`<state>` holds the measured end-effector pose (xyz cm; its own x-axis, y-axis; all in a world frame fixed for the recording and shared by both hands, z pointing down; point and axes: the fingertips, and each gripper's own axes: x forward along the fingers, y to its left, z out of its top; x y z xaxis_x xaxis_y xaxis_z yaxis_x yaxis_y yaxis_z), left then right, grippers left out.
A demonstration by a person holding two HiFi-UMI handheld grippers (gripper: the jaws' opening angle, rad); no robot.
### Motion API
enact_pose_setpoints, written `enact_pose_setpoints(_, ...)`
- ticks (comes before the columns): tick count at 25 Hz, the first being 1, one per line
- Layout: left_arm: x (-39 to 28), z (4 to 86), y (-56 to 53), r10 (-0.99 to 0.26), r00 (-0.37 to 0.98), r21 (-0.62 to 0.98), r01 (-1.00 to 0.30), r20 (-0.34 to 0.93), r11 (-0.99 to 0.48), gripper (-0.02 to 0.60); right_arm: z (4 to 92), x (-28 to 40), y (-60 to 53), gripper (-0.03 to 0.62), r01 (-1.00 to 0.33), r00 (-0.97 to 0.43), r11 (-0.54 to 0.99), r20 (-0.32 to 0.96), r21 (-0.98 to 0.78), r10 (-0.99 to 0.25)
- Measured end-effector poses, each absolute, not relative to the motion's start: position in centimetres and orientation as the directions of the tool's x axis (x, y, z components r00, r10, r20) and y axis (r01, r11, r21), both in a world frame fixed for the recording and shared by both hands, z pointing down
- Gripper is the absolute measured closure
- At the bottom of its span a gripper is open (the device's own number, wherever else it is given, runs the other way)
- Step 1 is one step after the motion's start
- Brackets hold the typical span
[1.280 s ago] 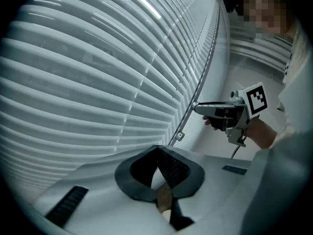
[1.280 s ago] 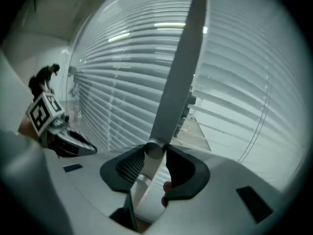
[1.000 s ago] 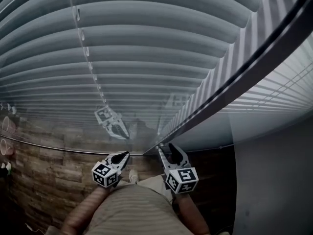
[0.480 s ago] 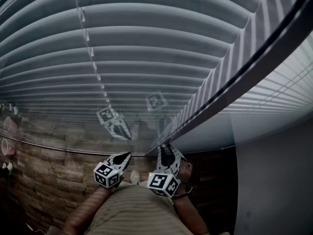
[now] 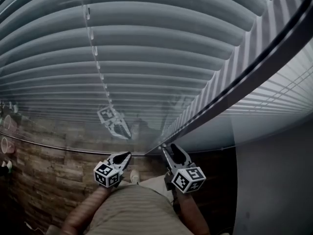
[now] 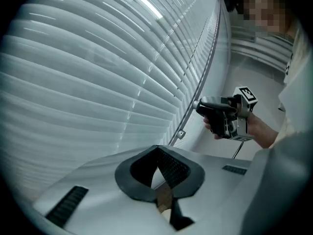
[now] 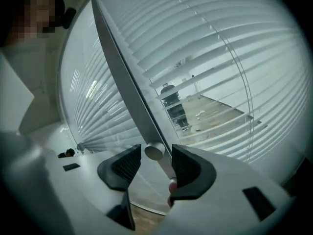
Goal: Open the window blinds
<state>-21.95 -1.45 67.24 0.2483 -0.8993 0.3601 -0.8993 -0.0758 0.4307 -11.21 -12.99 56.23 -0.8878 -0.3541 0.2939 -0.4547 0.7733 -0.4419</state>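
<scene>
The floor is laid in dark brown wood-look planks and runs up to the lower edge of the blinds. A pale shoe stands on it just below that edge. Far to the left of the blinds' lower edge, a few pale round things, perhaps cups, sit on the planks; they are too small to tell. In the right gripper view, more plank floor shows beyond the blinds, between the slats. It carries a dark piece of furniture and small pale scraps.
</scene>
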Motion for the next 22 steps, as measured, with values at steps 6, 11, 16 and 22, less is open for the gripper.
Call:
enact_pose_setpoints(6,-21.9,67.2,-1.6,-0.901,0.247,0.428,-0.9,0.357,-0.077,0.568,54.9,-12.3,-12.4,0.416,-0.492,-0.771,0.856,0.378,0.156,-0.512)
enact_pose_setpoints(11,-22.2,67.2,-1.6,-0.902,0.244,0.429,-0.9,0.356,-0.074,0.568,56.1,-11.7,-12.6,0.47,-0.532,-0.821,0.824,0.357,-0.196,-0.445)
enact_pose_setpoints(16,-22.3,67.4,-1.7,-0.901,0.247,0.43,-0.899,0.356,-0.077,0.568,56.2,-11.5,-13.7,0.471,-0.209,-0.964,0.363,0.128,-0.908,-0.234)
enact_pose_setpoints(22,-22.2,67.4,-2.1,-0.9,0.253,0.431,-0.899,0.355,-0.083,0.568,55.9,-11.7,-13.6,0.467,-0.109,-0.967,0.294,0.033,-0.949,-0.251)
